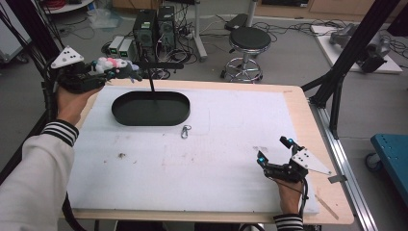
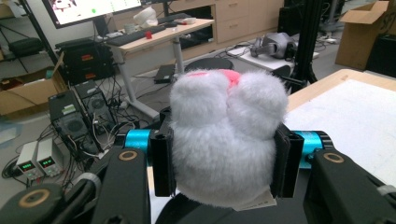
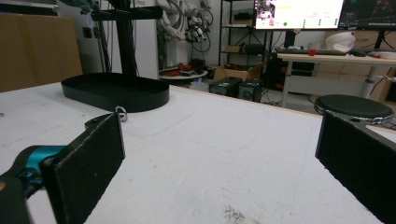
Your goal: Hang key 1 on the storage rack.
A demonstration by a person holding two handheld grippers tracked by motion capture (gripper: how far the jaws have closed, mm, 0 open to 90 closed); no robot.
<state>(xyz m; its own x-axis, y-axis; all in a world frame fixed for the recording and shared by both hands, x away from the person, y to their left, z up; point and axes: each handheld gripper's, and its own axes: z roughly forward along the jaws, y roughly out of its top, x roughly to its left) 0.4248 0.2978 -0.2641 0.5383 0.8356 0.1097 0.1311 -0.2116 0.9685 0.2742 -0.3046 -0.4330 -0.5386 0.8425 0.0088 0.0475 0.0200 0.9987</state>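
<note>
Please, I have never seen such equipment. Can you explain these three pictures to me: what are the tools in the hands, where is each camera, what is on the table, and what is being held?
A person holds a two-jaw gripper in each hand; there is no robot arm. The high view looks down on the table. The other two views come from cameras riding on the grippers, looking along their black jaws. On the white mat lie a black oval tray with an upright post, and a small metal clip in front of it. The left gripper is shut on a white plush toy, held up near the table's far left corner. The right gripper is open and holds nothing, low over the mat.
</note>
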